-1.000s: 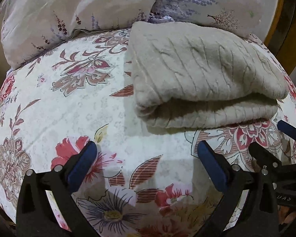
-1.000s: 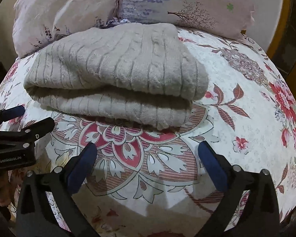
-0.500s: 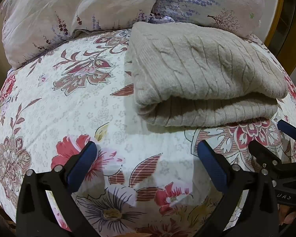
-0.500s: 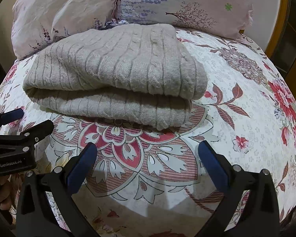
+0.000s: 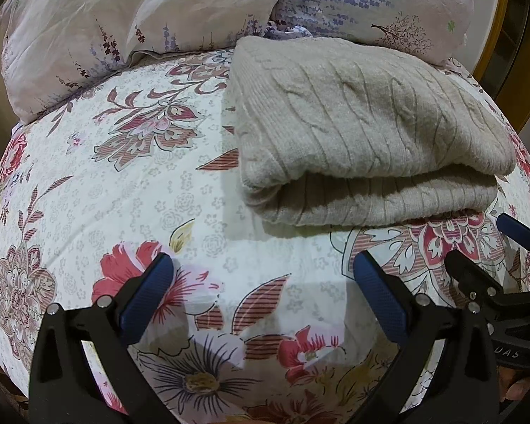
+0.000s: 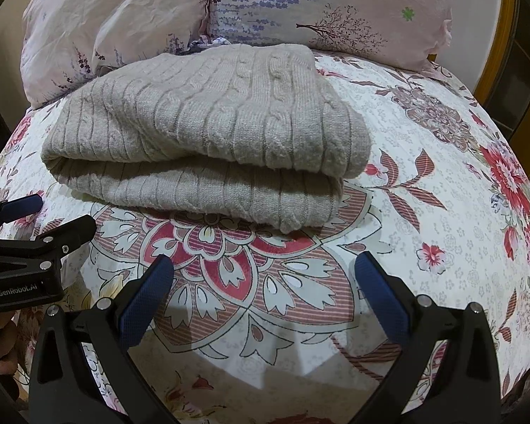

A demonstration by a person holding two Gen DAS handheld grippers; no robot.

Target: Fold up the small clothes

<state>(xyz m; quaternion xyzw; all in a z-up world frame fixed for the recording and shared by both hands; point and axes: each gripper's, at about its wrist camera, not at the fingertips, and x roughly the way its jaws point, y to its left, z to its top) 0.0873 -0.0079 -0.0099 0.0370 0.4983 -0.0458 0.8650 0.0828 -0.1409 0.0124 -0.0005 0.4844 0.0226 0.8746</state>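
Our left claw [image 5: 261, 275] hangs just above the bed with its blue-padded fingers [image 5: 146, 296] spread wide and nothing between them. Our right claw [image 6: 263, 275] is spread just as wide and equally empty, and it sits just beside the left one: each claw shows at the edge of the other's view, the right at the right edge of the left view, the left at the left edge of the right view.

Beyond both claws, a little farther up the bed, lies the beige cable-knit sweater [image 5: 367, 134], folded into a thick rectangular bundle with its layered edge facing us. Neither claw touches it. In the left view it lies ahead and to the right; in the right view [image 6: 201, 134] it lies ahead and slightly left.

The sweater rests on a white floral bedsheet [image 5: 116, 183] printed with red and pink flowers. At the far end, just behind the sweater, two pale pillows [image 6: 120, 17] with purple floral prints lean side by side.
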